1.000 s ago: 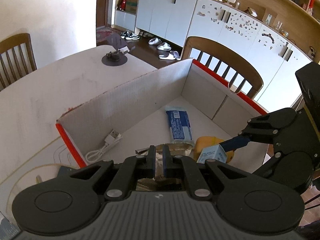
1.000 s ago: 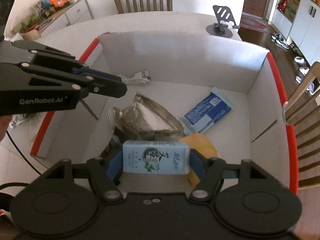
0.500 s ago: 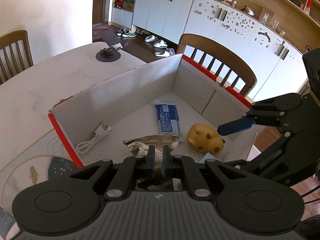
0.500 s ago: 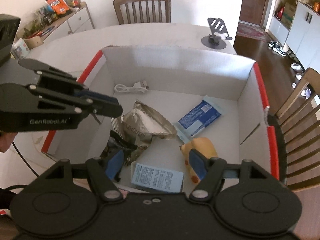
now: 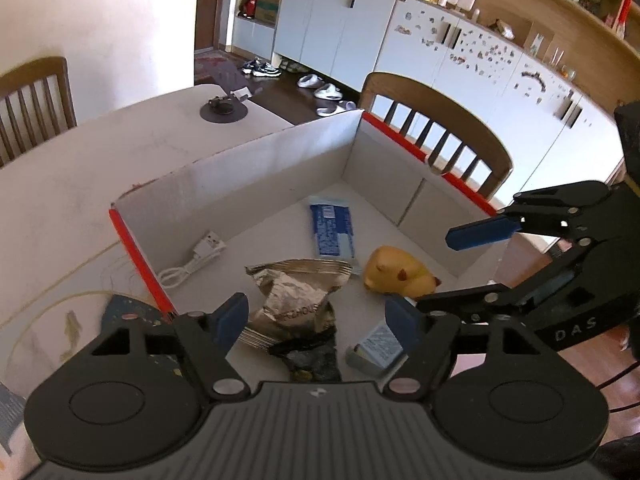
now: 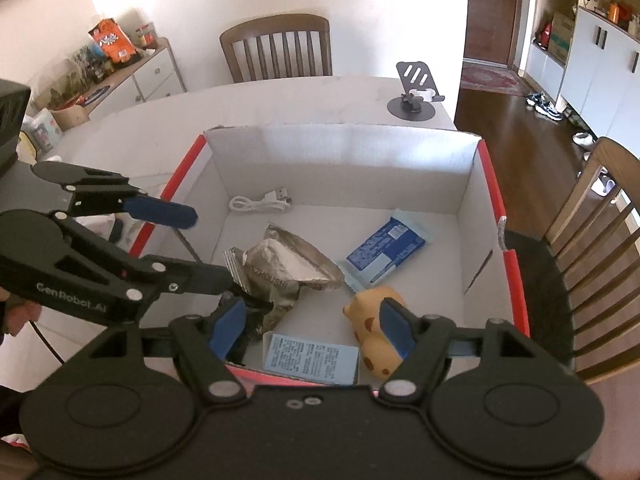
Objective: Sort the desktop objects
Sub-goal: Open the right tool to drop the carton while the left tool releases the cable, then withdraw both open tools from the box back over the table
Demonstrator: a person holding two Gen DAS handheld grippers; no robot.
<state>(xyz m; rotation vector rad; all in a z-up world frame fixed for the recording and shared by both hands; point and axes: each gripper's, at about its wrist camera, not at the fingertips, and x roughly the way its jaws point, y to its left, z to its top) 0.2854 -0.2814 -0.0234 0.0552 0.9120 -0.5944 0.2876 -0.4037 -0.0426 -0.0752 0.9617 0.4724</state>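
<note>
Evidently, two releases are just complete.
Left gripper (image 5: 312, 318): jaws are opening, now spread wide with nothing pressed between the pads; a second ago they were pinched shut on the foil packet.
Silver foil snack packet (image 6: 286, 270): lies free on the box floor, crumpled, with a dark wrapper (image 5: 310, 354) just under its near end.
Right gripper (image 6: 310, 330): jaws spread and empty; a second ago they clamped the small box.
Small light-blue carton (image 6: 310, 362): lies flat on the floor of the cardboard box (image 6: 340, 146), against the near wall, just beside the yellow animal toy (image 6: 370, 320).
Other contents: blue tissue pack (image 6: 386, 250) and white USB cable (image 6: 260, 202) rest undisturbed toward the far side.
Outside the box: a phone stand (image 6: 416, 98) stands on the table (image 5: 60, 184).
Task standing: judged, both carried items are now deposited; each gripper is free to fetch the next object, if any remain on the table.
</note>
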